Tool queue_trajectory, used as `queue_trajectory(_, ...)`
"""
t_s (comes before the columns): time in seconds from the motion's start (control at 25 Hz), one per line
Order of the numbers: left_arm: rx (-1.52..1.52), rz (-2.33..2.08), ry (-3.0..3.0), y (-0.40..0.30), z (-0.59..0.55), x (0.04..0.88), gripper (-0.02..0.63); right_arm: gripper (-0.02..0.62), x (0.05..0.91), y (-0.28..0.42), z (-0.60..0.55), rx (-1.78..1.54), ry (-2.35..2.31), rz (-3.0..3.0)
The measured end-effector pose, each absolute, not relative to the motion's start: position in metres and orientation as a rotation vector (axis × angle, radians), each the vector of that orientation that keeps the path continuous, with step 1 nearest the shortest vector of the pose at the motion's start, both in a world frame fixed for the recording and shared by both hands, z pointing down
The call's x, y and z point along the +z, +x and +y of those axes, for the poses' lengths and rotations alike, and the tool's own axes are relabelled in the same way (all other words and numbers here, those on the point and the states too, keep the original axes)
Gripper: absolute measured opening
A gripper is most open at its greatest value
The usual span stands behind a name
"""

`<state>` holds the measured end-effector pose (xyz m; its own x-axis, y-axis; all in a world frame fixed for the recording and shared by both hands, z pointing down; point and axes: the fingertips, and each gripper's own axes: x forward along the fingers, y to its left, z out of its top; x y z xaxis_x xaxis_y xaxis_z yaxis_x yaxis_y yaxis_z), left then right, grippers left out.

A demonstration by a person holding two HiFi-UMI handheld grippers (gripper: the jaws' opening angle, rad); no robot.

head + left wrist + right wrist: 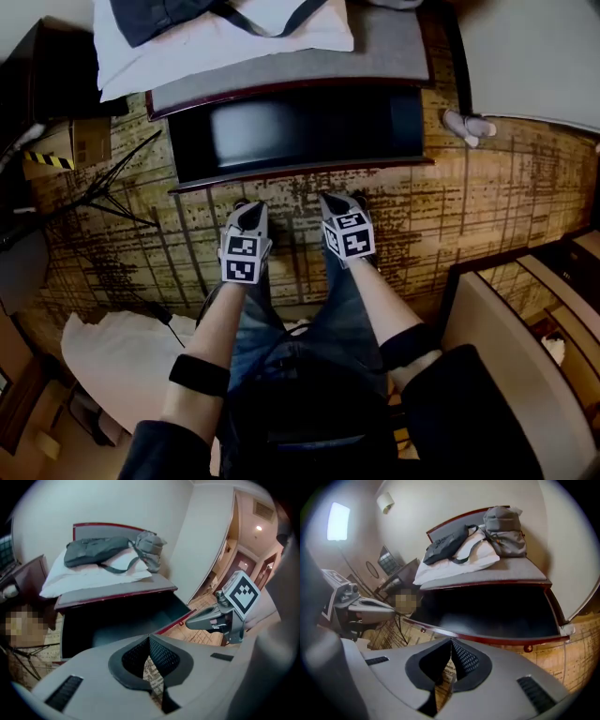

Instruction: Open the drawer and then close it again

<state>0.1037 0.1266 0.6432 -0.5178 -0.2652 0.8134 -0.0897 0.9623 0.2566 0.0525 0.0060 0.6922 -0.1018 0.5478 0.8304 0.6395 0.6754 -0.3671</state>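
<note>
Okay, drawer [300, 170] is out. Left gripper [246, 210] and right gripper [341, 201] are closed, empty; press both evenly on its front edge.

The wide dark red-brown wooden drawer [300, 172] stands pulled out toward me from beneath the grey-topped bed [375, 52], level, its dark inside open to view.

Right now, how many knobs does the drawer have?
2. The left knob and the right knob sit under the front rim of the open drawer, one near each end. None seems hidden.
</note>
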Motion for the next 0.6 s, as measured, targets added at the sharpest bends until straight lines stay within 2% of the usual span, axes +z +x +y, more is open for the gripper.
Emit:
queue_trajectory(0.28, -0.306, -1.983, 0.155, 0.126, 0.129, 0.761, 0.000, 0.000, 0.795, 0.068, -0.001, -0.141, -0.905, -1.655)
queue_trajectory(0.6, -0.360, -1.891, 0.093, 0.132, 0.131, 0.833, 0.000, 0.000, 0.878, 0.070, -0.003, -0.132, -0.824, -1.609)
